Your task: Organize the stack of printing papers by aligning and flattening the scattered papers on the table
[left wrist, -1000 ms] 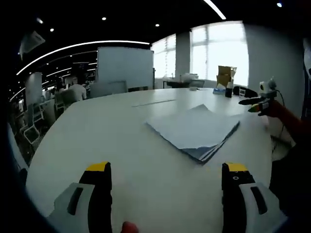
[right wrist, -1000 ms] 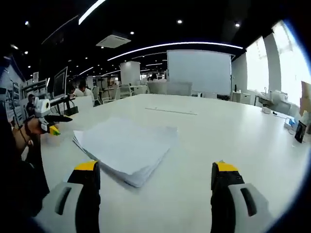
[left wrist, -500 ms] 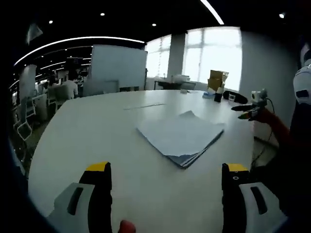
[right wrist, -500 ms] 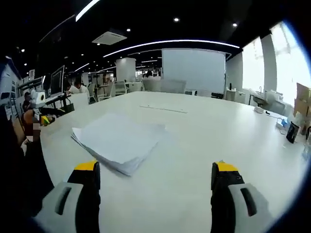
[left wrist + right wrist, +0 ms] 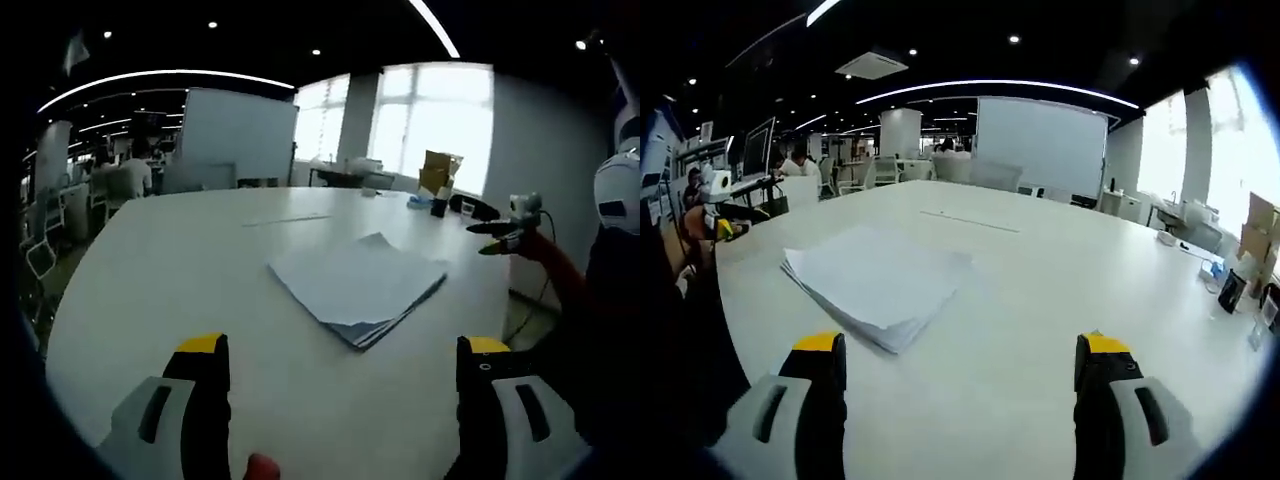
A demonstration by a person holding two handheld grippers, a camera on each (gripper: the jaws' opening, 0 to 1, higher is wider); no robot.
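bare white table (image 5: 170, 280) lies on every side of the paper stack (image 5: 358, 283), the one thing in the way on the near surface. a cardboard box (image 5: 437, 171) and small items stand well apart at the far edge, by the windows.

Right gripper (image 5: 960, 400), grey with yellow-tipped black jaws, held wide apart over the large white table (image 5: 1040, 300), gripping nothing. Loose stack of white printing papers (image 5: 880, 280) lies left of centre, edges fanned and uneven. Left gripper (image 5: 725, 225) hovers at far left edge. White projection screen (image 5: 1045, 145) behind the table.
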